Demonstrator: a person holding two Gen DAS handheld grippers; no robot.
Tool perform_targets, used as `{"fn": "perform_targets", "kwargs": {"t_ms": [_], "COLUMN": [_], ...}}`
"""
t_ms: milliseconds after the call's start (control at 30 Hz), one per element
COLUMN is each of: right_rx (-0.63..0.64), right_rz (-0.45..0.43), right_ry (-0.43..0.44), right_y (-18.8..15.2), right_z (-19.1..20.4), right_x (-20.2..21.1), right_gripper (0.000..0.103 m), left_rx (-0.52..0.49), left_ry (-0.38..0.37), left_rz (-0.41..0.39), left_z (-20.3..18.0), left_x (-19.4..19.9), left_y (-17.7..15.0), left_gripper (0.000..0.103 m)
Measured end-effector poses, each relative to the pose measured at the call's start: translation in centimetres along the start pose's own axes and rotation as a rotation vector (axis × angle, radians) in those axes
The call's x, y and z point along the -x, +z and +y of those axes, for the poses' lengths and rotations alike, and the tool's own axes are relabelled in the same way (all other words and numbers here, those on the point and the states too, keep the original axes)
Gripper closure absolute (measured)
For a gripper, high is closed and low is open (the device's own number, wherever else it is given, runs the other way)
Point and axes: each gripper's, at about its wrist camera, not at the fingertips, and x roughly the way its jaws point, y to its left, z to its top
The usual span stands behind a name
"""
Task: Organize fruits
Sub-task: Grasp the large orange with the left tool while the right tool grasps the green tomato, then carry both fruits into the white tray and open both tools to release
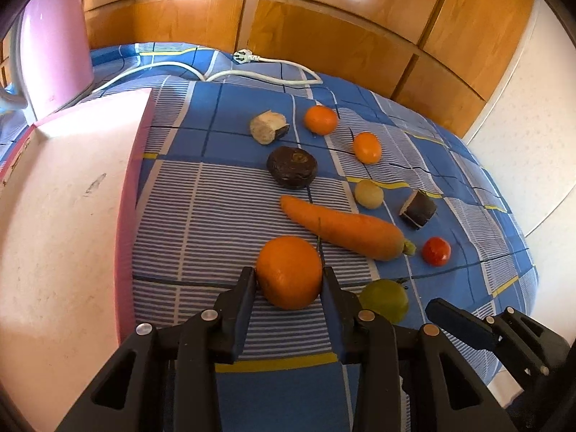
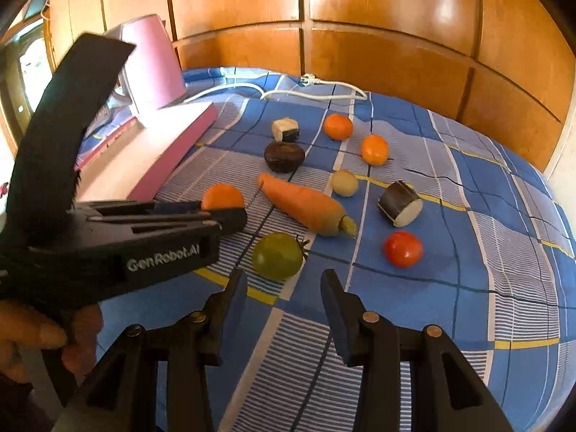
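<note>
Left gripper point(image 1: 289, 276): both fingers pressed against the sides of a large orange point(image 1: 289, 272), closed on it. Orange sits on the blue checked bedsheet point(image 1: 230, 165), just beside the blunt side of a carrot point(image 1: 343, 228).

Right gripper point(image 2: 283, 281): fingers spread apart, holding nothing. A green tomato point(image 2: 278, 255) lies just ahead of the gap, touching neither finger.

Other produce on the sheet:
- 2 small oranges, far one point(image 1: 320, 119) and nearer one point(image 1: 367, 147)
- dark round beet point(image 1: 292, 167)
- pale yellow ball-shaped piece point(image 1: 368, 193), kind cannot be told
- 2 cut eggplant chunks, one point(image 1: 269, 127) at the far side, one point(image 1: 417, 208) to the right
- red tomato point(image 1: 436, 251) near the carrot's stem end

Left of the spread: an open pink box point(image 1: 64, 194), lid point(image 1: 54, 43) standing upright. White power cord point(image 1: 252, 72) trails along the far edge of the bed, below wooden wardrobe doors point(image 1: 324, 10).
</note>
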Motion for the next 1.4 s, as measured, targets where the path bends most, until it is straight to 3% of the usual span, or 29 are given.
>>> {"fn": "perform_targets", "kwargs": {"t_ms": [267, 333, 833, 1133, 1400], "right_rx": [0.040, 0.044, -0.153, -0.093, 0.000], "right_rz": [0.004, 0.019, 0.055, 0.011, -0.008], "right_ry": [-0.010, 0.004, 0.049, 0.051, 0.099], "right_y": [1.3, 1.4, 0.3, 1.9, 4.5], "right_z": [0.2, 0.3, -2.5, -1.0, 1.8], "right_x": [-2.1, -2.9, -1.7, -0.3, -0.1], "right_gripper": [0.060, 0.069, 0.069, 0.069, 0.069], "left_rx": [-0.001, -0.011, -0.053, -0.049, 0.009], "left_ry": [-0.003, 0.000, 0.014, 0.010, 0.065], "left_rz": [-0.011, -0.014, -0.028, -0.126, -0.199], "left_z": [0.1, 0.1, -0.2, 0.5, 3.4], "left_x": [0.3, 0.3, 1.7, 5.6, 8.8], "left_y": [-0.2, -0.2, -0.9, -0.1, 0.7], "left_gripper": [0.068, 0.068, 0.069, 0.069, 0.069]}}
